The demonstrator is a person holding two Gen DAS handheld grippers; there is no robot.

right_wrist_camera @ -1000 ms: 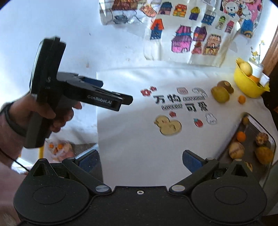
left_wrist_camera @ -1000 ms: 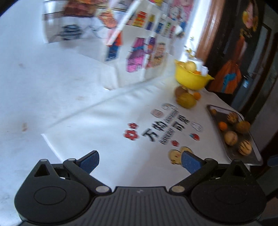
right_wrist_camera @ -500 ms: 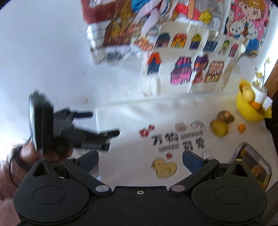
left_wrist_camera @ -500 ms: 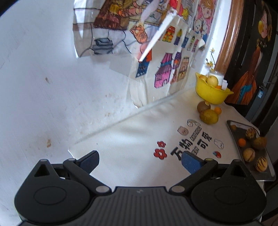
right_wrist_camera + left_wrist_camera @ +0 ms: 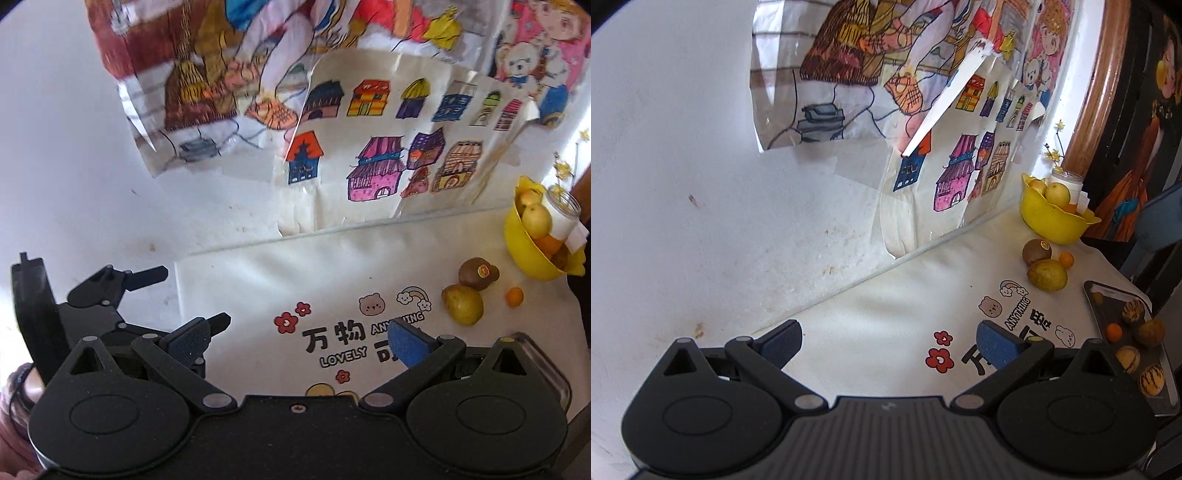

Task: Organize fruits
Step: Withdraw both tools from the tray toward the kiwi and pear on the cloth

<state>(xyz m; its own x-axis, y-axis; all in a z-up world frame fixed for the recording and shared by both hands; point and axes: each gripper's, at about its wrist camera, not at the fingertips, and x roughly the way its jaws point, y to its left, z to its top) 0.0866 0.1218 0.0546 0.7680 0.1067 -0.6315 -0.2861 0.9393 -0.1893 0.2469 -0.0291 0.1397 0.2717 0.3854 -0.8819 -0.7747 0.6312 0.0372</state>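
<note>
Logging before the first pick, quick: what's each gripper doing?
Left gripper: open, holding nothing.
Right gripper: open, holding nothing.

Yellow bowl: one, holding several fruits, exact number unclear.
Kiwi: one, on the cloth.
Yellow-green lemon-like fruit: one.
Small orange fruit on the cloth: one.
Dark tray: one.
Fruits on the tray: six in the left wrist view, among them two small orange ones.
Jar with flower sprigs: one.
Tools: two, left and right.
</note>
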